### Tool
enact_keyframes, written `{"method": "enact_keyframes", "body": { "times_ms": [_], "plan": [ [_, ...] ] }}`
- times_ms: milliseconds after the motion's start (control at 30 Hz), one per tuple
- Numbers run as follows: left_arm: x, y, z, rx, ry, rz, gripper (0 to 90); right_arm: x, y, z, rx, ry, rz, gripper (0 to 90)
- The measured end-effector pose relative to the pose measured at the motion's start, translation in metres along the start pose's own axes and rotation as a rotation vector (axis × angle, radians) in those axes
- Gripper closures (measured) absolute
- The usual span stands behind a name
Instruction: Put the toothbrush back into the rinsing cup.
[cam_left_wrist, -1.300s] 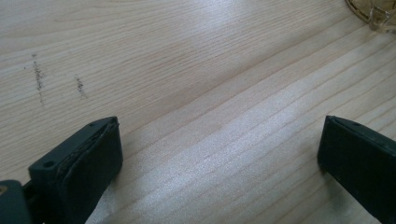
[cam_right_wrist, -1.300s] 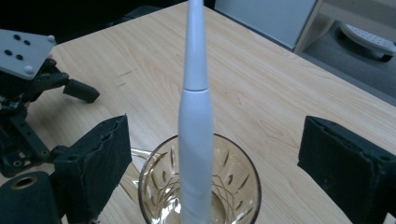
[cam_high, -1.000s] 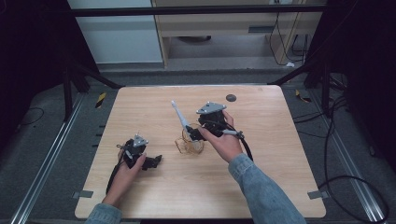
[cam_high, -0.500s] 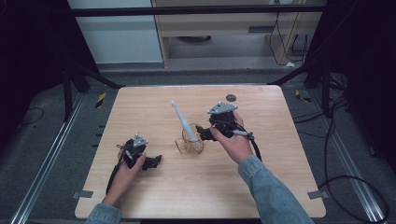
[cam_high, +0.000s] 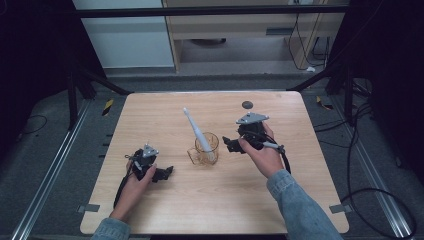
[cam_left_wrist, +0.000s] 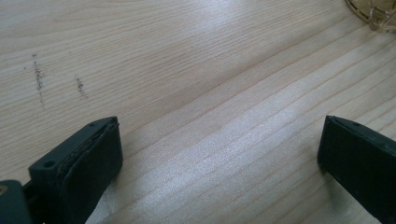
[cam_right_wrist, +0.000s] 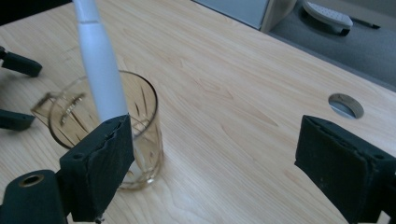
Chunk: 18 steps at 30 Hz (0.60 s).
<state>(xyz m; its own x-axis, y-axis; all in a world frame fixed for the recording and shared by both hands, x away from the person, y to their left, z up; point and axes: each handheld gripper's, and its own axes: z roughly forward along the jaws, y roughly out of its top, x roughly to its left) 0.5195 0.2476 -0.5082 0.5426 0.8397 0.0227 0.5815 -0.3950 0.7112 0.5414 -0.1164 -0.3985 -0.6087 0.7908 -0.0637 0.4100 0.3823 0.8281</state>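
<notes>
A clear glass mug (cam_high: 204, 149) stands upright near the middle of the wooden table (cam_high: 150, 110). A white electric toothbrush (cam_high: 196, 131) leans in it, head pointing up and away. In the right gripper view the glass (cam_right_wrist: 112, 128) and the toothbrush handle (cam_right_wrist: 100, 65) sit just past the left jaw. My right gripper (cam_high: 231, 145) is open, a short way right of the mug, holding nothing. My left gripper (cam_high: 165, 174) rests low on the table at the front left, open, with bare wood between its jaws. The mug's base (cam_left_wrist: 373, 11) shows at the top right of the left gripper view.
A round cable hole (cam_high: 247, 105) lies in the table behind the right hand, also seen as a hole (cam_right_wrist: 345, 105) in the right gripper view. Cables trail from both grippers. Metal frame rails and dark floor surround the table.
My right gripper has let go of the toothbrush and drawn back to the right of the mug. The toothbrush now leans in the glass. The left gripper has stayed put.
</notes>
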Motion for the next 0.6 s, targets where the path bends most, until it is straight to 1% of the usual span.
{"method": "enact_keyframes", "body": {
  "times_ms": [300,467,600],
  "plan": [
    [0.0,0.0,0.0,-0.001,0.0,0.0,0.0,-0.021,-0.018,-0.005,0.044,-0.031,0.028,12.5],
    [0.0,0.0,0.0,0.0,0.0,-0.001,0.0,-0.036,-0.032,-0.006,0.074,-0.055,0.045,12.7],
    [0.0,0.0,0.0,0.0,0.0,0.0,0.0,-0.048,-0.043,-0.007,0.093,-0.07,0.072,12.9]
  ]
}}
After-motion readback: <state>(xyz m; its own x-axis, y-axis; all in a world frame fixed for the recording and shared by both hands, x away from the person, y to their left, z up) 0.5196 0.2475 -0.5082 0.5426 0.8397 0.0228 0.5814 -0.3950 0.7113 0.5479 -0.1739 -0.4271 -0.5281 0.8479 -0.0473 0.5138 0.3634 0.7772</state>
